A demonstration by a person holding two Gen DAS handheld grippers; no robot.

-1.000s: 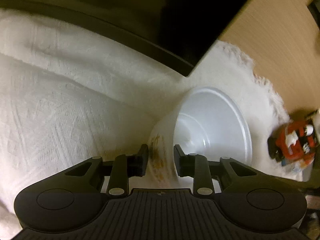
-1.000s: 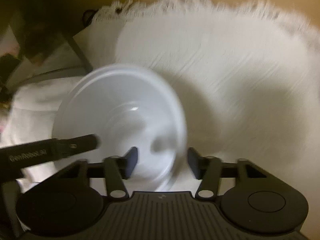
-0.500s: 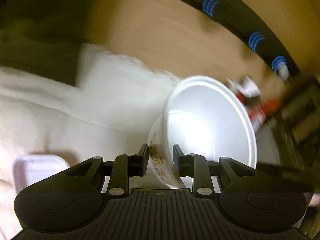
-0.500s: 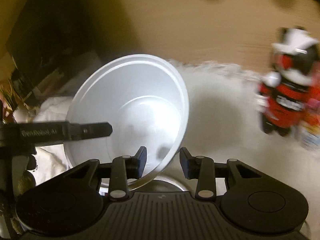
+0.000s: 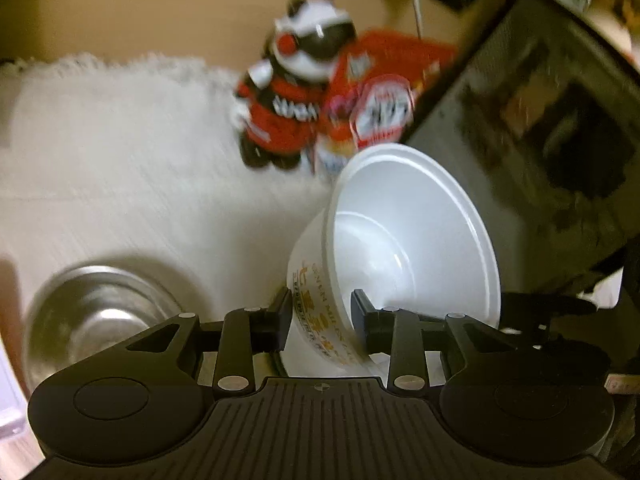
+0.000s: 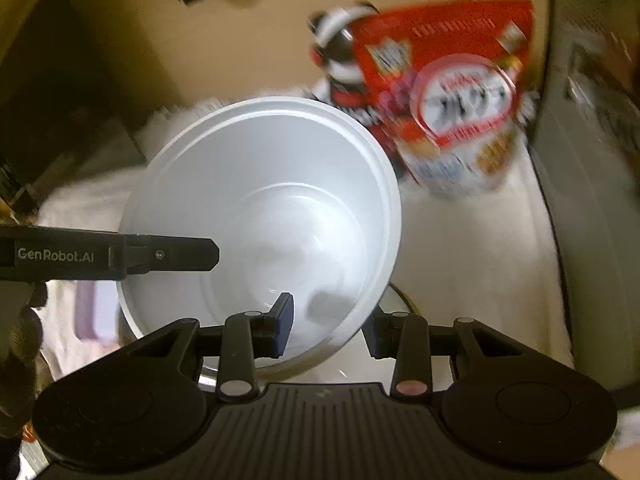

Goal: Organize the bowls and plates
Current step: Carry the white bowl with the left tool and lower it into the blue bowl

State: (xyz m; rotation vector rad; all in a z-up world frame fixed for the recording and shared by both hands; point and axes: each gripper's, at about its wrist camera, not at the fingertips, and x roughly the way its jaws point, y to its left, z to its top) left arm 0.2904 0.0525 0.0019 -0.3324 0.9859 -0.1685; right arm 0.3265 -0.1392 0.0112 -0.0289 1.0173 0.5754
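Note:
A white foam bowl [image 5: 404,240] with yellow print on its outer wall is held up in the air, tilted. My left gripper [image 5: 320,320] is shut on its near wall, one finger inside and one outside. In the right wrist view the same bowl [image 6: 260,220] fills the middle, and my right gripper [image 6: 328,324] is shut on its right rim. The left gripper's finger [image 6: 168,254] reaches in from the left. A steel bowl [image 5: 96,316] stands on the white cloth at the lower left, below the foam bowl.
A red and black toy figure [image 5: 296,92] and a red snack bag [image 6: 452,92] stand at the back on the white cloth [image 5: 120,160]. A grey box-like appliance [image 5: 540,140] rises at the right. A pale pink tray edge [image 5: 8,400] shows at far left.
Both grippers have swung right with the foam bowl held between them. The toy and snack bag now sit closer and the steel bowl has come into view below.

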